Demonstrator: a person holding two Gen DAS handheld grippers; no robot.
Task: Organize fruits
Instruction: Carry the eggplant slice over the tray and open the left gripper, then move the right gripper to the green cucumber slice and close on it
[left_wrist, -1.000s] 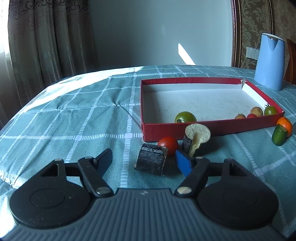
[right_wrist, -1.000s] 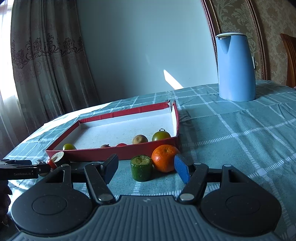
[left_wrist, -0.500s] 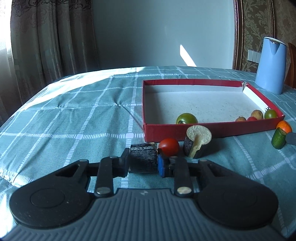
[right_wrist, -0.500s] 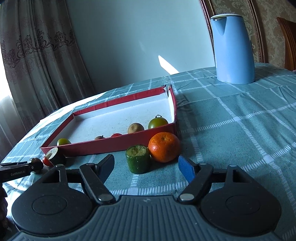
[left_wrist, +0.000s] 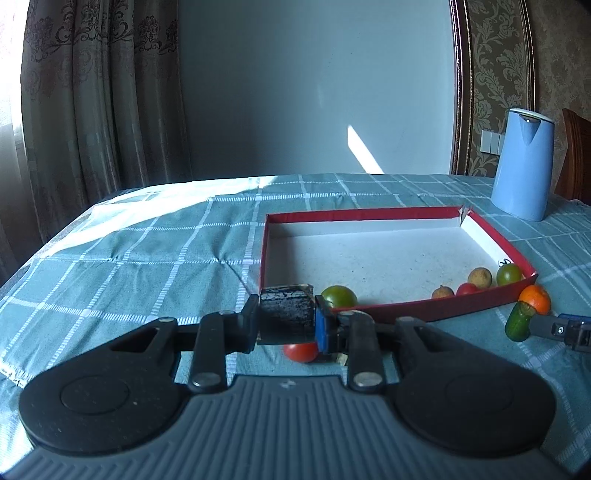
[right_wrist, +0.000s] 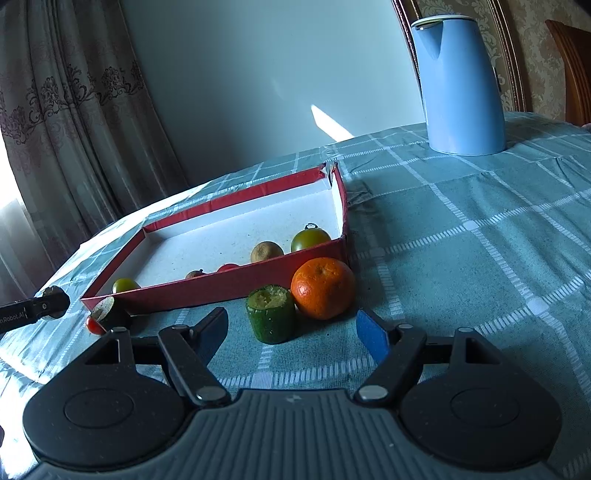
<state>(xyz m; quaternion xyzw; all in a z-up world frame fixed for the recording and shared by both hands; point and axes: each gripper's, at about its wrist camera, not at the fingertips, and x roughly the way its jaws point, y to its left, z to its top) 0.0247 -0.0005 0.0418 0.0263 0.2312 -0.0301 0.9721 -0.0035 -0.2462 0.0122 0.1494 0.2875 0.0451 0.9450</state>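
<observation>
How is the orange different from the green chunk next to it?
The orange is round, whole and bright orange; the green chunk is a dark green cylinder, cut flat on top with pale flesh showing. The orange looks bigger. Both sit on the tablecloth outside the red tray.

red tomato (left_wrist: 301, 351) half hidden under the dark chunk (left_wrist: 286, 314), chair (right_wrist: 570, 59) cropped
</observation>
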